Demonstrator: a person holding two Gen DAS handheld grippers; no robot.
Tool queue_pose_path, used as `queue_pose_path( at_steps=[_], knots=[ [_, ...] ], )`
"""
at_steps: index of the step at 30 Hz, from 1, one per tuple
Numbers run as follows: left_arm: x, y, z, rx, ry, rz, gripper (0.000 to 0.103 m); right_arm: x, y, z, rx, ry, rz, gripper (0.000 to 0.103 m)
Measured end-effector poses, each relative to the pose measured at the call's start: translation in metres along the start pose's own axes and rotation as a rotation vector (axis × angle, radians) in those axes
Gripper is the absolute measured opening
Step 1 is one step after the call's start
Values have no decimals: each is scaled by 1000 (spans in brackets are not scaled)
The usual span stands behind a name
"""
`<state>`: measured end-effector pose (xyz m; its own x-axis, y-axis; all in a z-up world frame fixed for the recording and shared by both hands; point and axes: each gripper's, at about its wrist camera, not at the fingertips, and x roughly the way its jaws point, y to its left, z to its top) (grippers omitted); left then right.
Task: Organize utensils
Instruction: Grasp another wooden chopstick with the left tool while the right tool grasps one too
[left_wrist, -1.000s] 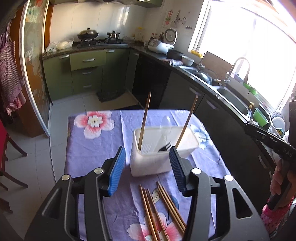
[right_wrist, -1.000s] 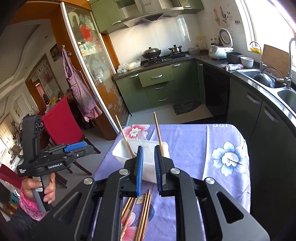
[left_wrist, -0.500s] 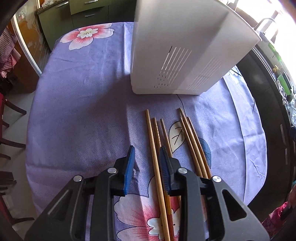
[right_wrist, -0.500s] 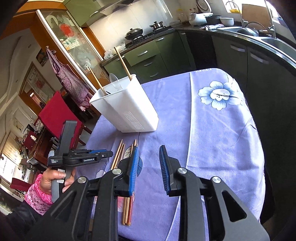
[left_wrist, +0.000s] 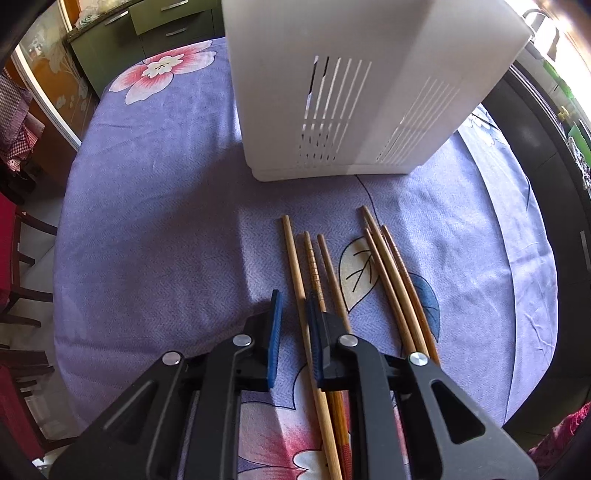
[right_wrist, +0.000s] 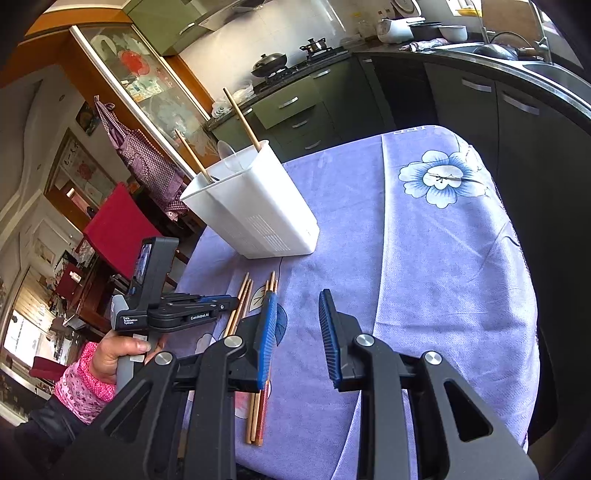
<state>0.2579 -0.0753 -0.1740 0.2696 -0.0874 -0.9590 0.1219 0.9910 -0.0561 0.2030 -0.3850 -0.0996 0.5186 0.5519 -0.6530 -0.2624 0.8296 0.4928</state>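
Observation:
Several wooden chopsticks (left_wrist: 388, 273) lie side by side on the purple flowered tablecloth (left_wrist: 155, 206), just in front of a white slotted utensil holder (left_wrist: 354, 85). My left gripper (left_wrist: 293, 321) is low over the cloth, its jaws narrowly open around the leftmost chopstick (left_wrist: 295, 266), with the right pad next to it. In the right wrist view the holder (right_wrist: 255, 206) holds two upright chopsticks (right_wrist: 242, 118) and a clear spoon. My right gripper (right_wrist: 297, 328) is open and empty above the cloth, right of the chopsticks (right_wrist: 258, 398). The left gripper (right_wrist: 184, 314) shows there too.
The table's right and near edges drop off toward dark kitchen cabinets (right_wrist: 480, 99) and a sink counter. Red chairs (right_wrist: 114, 229) stand off the table's left side. A stove with pots (right_wrist: 273, 62) is far behind.
My left gripper has come down from above the holder to the chopsticks and narrowed around the leftmost one. My right gripper has opened wider and tilted down toward the cloth.

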Motion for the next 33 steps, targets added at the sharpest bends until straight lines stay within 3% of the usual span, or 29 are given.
queue_pose_path(
  at_steps=[2,8,18,23,33],
  knots=[
    [2,-4,1,13,1,10,7,2,1,0,-2,5,0,33],
    [-9,4,1,-6,-33,-21,6,32,15,-2,-54,88,-18,33],
    [-102,27,-23,-18,-291,-101,6,132,43,-5,-156,310,-76,33],
    [-132,30,-41,0,-380,-100,6,172,52,-2,-181,373,-116,29],
    [-141,46,-55,8,-417,-131,6,208,67,-1,-251,410,-235,21]
  ],
)
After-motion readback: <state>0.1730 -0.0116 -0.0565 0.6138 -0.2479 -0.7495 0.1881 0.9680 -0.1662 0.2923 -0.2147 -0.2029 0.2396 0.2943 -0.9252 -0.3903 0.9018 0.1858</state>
